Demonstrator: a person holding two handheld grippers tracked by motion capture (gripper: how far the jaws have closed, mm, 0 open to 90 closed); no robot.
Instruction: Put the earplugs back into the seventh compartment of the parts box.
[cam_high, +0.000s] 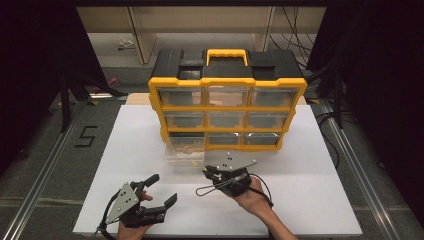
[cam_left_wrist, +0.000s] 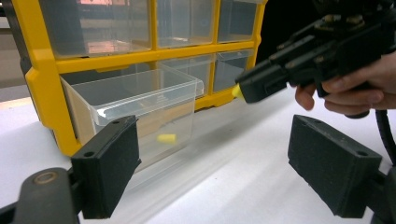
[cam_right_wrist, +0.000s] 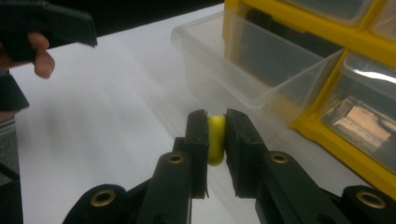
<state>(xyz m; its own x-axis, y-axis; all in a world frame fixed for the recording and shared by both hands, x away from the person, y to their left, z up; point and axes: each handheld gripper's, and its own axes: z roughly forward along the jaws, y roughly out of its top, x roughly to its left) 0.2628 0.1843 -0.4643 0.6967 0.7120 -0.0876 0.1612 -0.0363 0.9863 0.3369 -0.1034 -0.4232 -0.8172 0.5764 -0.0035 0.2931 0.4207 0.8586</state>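
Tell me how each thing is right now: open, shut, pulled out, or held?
Bottom-left drawer: pulled out, a small yellow piece inside.
Other drawers: pushed in.
Right gripper: shut on a yellow earplug.
Left gripper: open, holding nothing.
Organizer box: upright on the table.

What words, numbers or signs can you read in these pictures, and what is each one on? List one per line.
"5": black tape figure on the grey floor left of the white table.
Yellow and black drawer cabinet: no label can be read on it.
Nothing else is readable.
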